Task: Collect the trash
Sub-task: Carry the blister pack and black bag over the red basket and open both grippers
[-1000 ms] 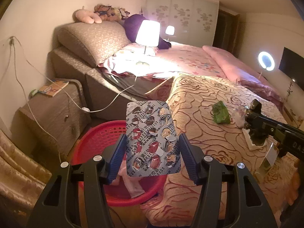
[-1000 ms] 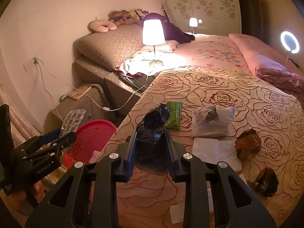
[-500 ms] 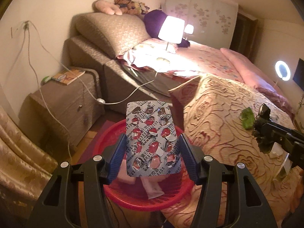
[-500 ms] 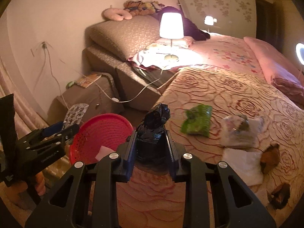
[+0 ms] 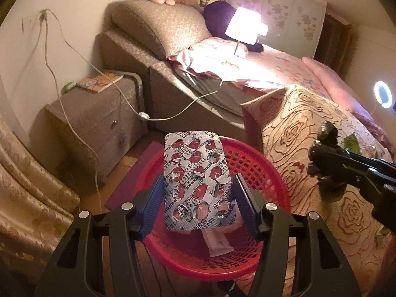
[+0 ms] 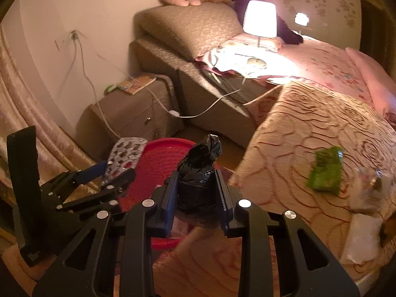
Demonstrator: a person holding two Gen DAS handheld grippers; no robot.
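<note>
My left gripper is shut on a used silver blister pack with red pockets, held above the red mesh basket on the floor beside the bed. The basket holds a white wrapper. My right gripper is shut on a knotted black plastic bag, over the bed's edge and right of the basket. In the left wrist view the right gripper and its black bag show at the right. In the right wrist view the left gripper and blister pack show at the left.
On the rose-patterned bedspread lie a green wrapper, a clear bag and white paper. A nightstand with a book stands left, with white cables trailing down. A lit lamp stands on the bed. Curtain hangs at left.
Both grippers have moved left off the bed toward the basket. The blister pack is now over the basket, and the black bag has come to the bed's edge.
</note>
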